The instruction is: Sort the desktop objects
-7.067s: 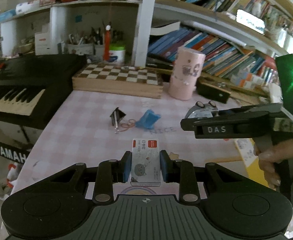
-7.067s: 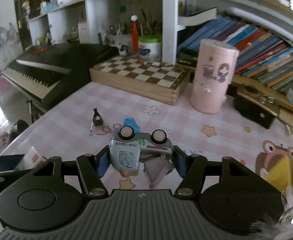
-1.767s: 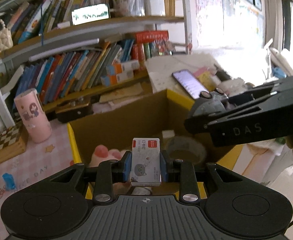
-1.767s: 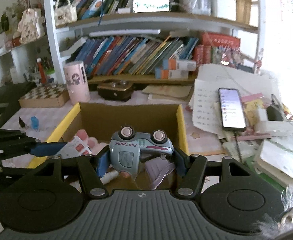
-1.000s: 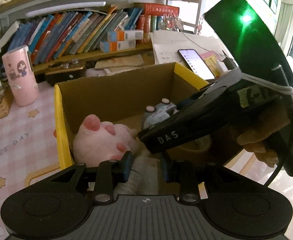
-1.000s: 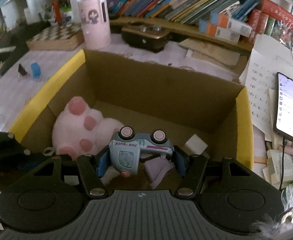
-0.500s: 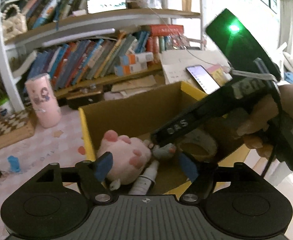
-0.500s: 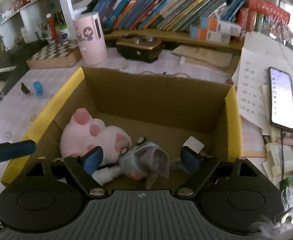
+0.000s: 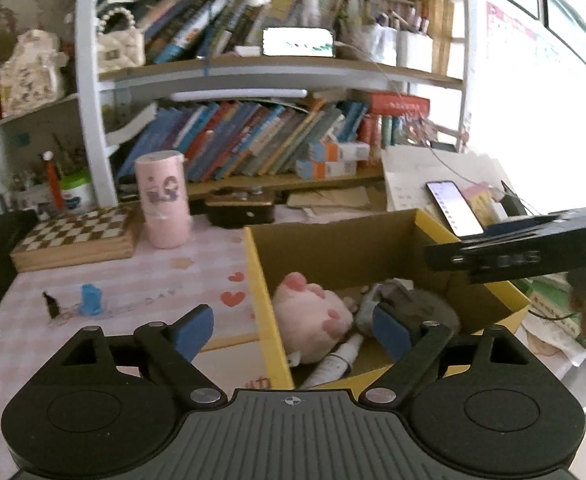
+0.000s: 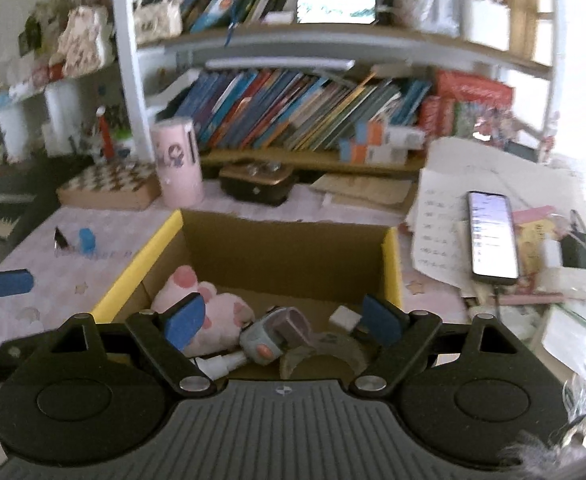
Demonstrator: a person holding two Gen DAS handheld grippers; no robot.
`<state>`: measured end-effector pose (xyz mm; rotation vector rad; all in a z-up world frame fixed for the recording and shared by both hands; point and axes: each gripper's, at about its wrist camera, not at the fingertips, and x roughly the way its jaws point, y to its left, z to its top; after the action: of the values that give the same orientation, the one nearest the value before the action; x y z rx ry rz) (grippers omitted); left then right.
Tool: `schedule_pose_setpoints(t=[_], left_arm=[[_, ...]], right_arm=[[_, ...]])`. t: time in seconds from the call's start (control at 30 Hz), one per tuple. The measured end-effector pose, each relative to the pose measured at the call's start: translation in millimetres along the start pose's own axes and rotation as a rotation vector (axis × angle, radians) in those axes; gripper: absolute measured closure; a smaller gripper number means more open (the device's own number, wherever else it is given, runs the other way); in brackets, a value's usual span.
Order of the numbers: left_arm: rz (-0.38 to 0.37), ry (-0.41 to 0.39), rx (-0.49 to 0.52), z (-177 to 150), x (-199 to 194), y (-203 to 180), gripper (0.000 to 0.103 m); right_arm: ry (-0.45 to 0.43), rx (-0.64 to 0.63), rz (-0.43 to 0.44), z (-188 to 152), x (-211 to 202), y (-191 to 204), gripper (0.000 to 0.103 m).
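Left gripper [image 9: 291, 330]: jaws opening, blue pads spread wide, nothing held between them. Right gripper [image 10: 280, 322]: jaws spread wide too, nothing pinched.

Open brown cardboard box with yellow-edged flaps [image 9: 258, 276] is seen just ahead of and below both grippers. Inside it: soft pink plush paw toy [image 9: 313, 320], small grey-blue tin toy car [image 10: 271, 336] lying on its side against the plush, white spray bottle [image 9: 335, 360], tape roll [image 10: 327, 350], small white block [image 10: 344, 317].

Items judged left to sort: small blue plastic clip [image 9: 90, 299] and small black binder clip [image 9: 51, 304], standing side by side on the pink checked tablecloth [image 9: 133, 280], well apart from the box. From the left gripper they lie ahead and to the left; in the right wrist view they sit far left, blue clip [image 10: 86, 241] beside black clip [image 10: 59, 239]. Left hand is judged nearer, so that side is better placed for the next pick.

Blue clip: upright, long axis vertical, hard and smooth. Black clip: thin, folded metal, a narrow target. Both are small and light; easily knocked over by wide pads.
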<state>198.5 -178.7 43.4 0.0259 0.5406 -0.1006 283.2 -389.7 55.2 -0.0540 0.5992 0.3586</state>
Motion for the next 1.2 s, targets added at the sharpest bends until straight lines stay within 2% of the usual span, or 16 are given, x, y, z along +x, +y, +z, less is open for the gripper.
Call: schedule_pose_setpoints(t=[0.23, 0.5, 0.9, 1.2], left_arm=[[0.03, -0.004, -0.016, -12, -17, 13, 0.013], [0.035, -0.01, -0.015, -26, -34, 26, 0.012], [0.009, 0.061, 0.005, -61, -49, 53, 0.009], [-0.026, 0.094, 0.046, -78, -67, 76, 0.009]], right_arm=[[-0.035, 0.049, -0.07, -20, -29, -3, 0.018], [-0.009, 0.181, -0.091, -55, -51, 9, 0.018], [0.083, 0.21, -0.121, -101, -65, 69, 0.018], [0.102, 0.2, -0.135, -118, -72, 120, 0.018]])
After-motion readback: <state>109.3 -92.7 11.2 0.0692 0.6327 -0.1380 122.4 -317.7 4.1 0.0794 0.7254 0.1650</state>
